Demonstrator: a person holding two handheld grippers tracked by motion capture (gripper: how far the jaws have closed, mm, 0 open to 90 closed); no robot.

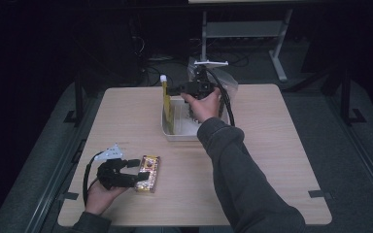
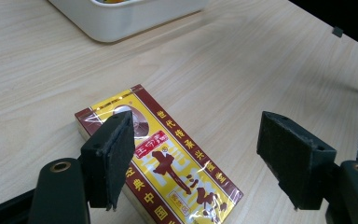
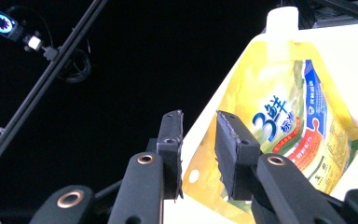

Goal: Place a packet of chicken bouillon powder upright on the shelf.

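Observation:
A yellow spouted pouch (image 1: 166, 104) with a white cap stands upright against the left wall of a white bin (image 1: 194, 133) at the table's middle back. My right gripper (image 1: 172, 91) is at the pouch's upper edge. In the right gripper view its jaws (image 3: 199, 116) stand a narrow gap apart, with the pouch's (image 3: 284, 121) side seam in that gap. A red and yellow box (image 1: 148, 173) lies flat near the front left. My left gripper (image 1: 138, 171) is open over it. The box (image 2: 168, 163) lies under the left jaw, with the gripper (image 2: 196, 126) spread wide.
The bin's rim (image 2: 121, 18) lies ahead of the box. A clear plastic bag (image 1: 226, 80) sits behind the bin. The person's right sleeve (image 1: 243, 174) crosses the table's middle. Bare wood (image 1: 281, 145) lies to the right of the bin.

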